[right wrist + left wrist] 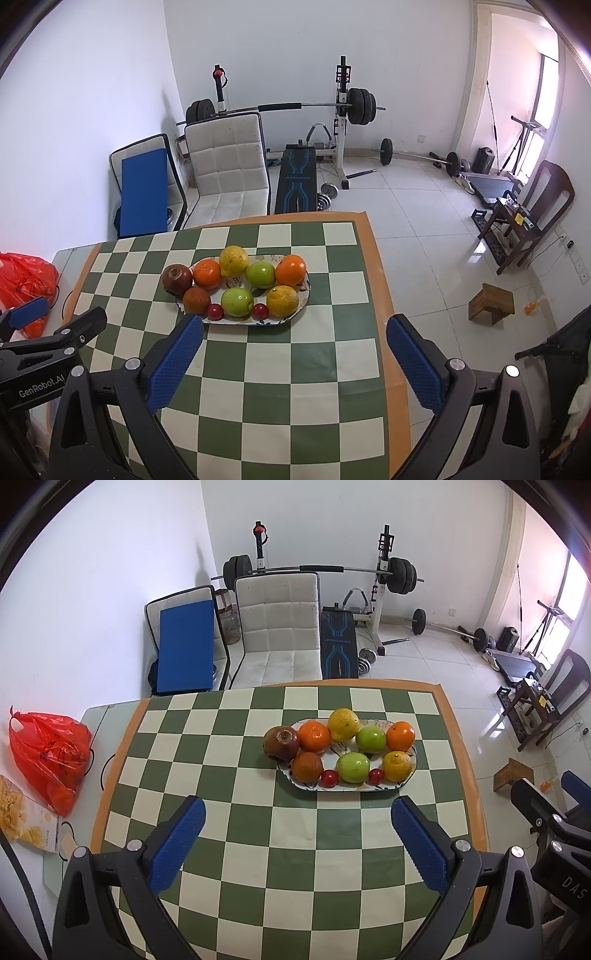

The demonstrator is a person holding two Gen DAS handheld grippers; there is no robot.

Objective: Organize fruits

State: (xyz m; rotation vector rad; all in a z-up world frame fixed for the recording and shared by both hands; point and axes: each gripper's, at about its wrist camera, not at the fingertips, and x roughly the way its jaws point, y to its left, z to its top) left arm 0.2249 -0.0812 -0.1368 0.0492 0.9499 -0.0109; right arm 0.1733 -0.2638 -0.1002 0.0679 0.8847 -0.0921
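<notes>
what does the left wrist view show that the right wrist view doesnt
Only the left wrist view shows the snack bag beside the red plastic bag. Only the right wrist view shows the left gripper from outside. Both share the fruit plate on the checkered mat, untouched, and each camera's own open gripper, including the right gripper.

One plate [400,782] holds ten fruits: three oranges [314,736], two yellow citrus [344,724], two green apples [353,767], two small red fruits [329,778] (too small to identify) and one brown apple [281,742] overhanging the plate's left end. Behind the table stand two chairs [279,627].
</notes>
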